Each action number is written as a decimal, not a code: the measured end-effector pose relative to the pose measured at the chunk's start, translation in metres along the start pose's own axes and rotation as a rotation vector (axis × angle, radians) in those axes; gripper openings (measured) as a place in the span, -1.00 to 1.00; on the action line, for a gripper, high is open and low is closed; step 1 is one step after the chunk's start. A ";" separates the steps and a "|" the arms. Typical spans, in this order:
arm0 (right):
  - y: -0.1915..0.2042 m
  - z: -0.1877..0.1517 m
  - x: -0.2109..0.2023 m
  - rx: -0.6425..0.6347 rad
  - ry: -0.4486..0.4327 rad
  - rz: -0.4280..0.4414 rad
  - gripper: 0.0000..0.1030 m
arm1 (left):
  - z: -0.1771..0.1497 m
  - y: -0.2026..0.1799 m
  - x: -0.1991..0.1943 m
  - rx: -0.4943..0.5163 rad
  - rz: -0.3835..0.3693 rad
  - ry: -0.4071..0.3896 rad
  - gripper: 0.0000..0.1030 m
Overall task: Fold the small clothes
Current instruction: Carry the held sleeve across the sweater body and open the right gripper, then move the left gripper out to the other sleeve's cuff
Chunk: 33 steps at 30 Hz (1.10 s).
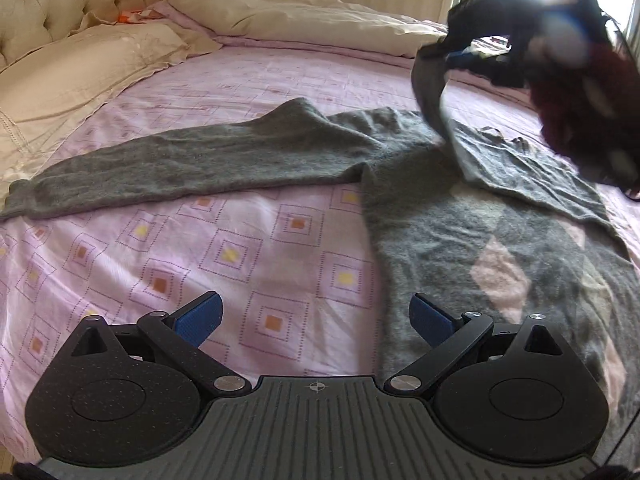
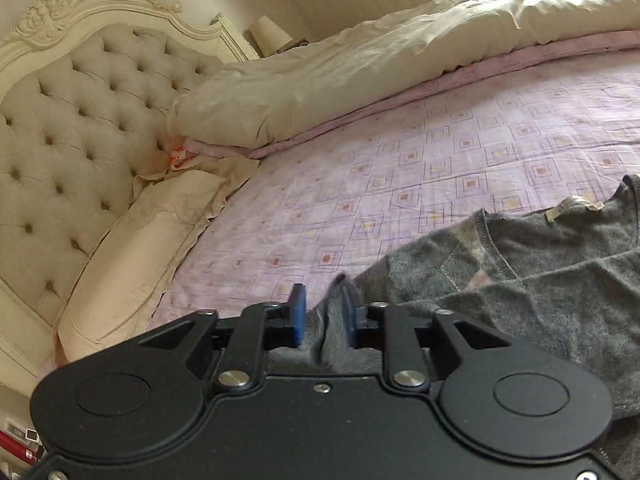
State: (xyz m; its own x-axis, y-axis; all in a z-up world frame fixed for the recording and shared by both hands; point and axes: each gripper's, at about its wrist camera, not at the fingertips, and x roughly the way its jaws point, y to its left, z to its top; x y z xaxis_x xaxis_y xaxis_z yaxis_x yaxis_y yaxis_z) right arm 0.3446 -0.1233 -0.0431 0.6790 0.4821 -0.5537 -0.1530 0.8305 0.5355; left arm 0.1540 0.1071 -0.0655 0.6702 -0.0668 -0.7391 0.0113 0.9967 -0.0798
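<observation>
A grey knit sweater [image 1: 460, 216] with pale pink diamonds lies on the pink patterned bed sheet [image 1: 240, 248]. One sleeve [image 1: 168, 164] stretches flat to the left. My left gripper [image 1: 316, 316] is open and empty, low over the sheet beside the sweater's body. My right gripper [image 1: 460, 56] is at the upper right, blurred, holding the other sleeve [image 1: 436, 108] lifted off the bed. In the right wrist view the right gripper [image 2: 324, 316] is shut on that grey sleeve [image 2: 332, 328], with the sweater's collar and label [image 2: 572, 204] to the right.
A tufted cream headboard [image 2: 80, 128] and a pillow [image 2: 140, 248] stand at the left. A folded cream duvet [image 2: 360, 72] lies along the far side of the bed. A small orange item [image 1: 132, 16] sits by the headboard.
</observation>
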 end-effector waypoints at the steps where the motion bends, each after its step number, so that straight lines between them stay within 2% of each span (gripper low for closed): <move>1: -0.004 -0.003 -0.006 -0.011 -0.011 0.001 0.12 | 0.000 0.001 -0.001 0.003 0.003 -0.002 0.96; 5: -0.026 -0.007 -0.037 -0.067 -0.065 -0.064 0.12 | 0.009 0.003 -0.003 0.014 -0.001 -0.024 0.96; 13: -0.120 -0.017 -0.119 -0.109 -0.084 -0.325 0.12 | 0.046 -0.017 0.011 0.064 -0.026 -0.080 0.96; 17: -0.157 -0.027 -0.130 -0.100 -0.044 -0.310 0.10 | 0.057 -0.037 0.022 0.092 -0.043 -0.098 0.96; 18: -0.166 -0.029 -0.131 -0.097 -0.033 -0.338 0.07 | 0.058 -0.042 0.025 0.099 -0.047 -0.099 0.96; 20: -0.186 -0.036 -0.129 -0.092 -0.004 -0.477 -0.02 | 0.059 -0.054 0.032 0.117 -0.057 -0.094 0.96; 22: -0.200 -0.042 -0.136 -0.118 -0.019 -0.565 0.04 | 0.058 -0.062 0.037 0.140 -0.067 -0.086 0.96; 24: -0.214 -0.045 -0.149 -0.069 -0.034 -0.561 0.03 | 0.057 -0.068 0.041 0.160 -0.070 -0.094 0.96; 28: -0.216 -0.039 -0.161 -0.027 -0.069 -0.592 0.05 | 0.057 -0.074 0.060 0.157 -0.062 -0.090 0.96; 31: -0.208 -0.029 -0.163 -0.029 -0.124 -0.531 0.10 | 0.051 -0.073 0.078 0.135 -0.062 -0.041 0.96; 33: -0.204 -0.021 -0.156 -0.029 -0.123 -0.511 0.10 | 0.042 -0.070 0.088 0.110 -0.063 -0.003 0.96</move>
State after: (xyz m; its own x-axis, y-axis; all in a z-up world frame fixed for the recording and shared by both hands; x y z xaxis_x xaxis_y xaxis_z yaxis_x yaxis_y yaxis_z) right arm 0.2544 -0.3617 -0.0791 0.7515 -0.0212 -0.6594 0.2010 0.9593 0.1983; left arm 0.2438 0.0333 -0.0970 0.6681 -0.1294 -0.7327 0.1348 0.9895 -0.0518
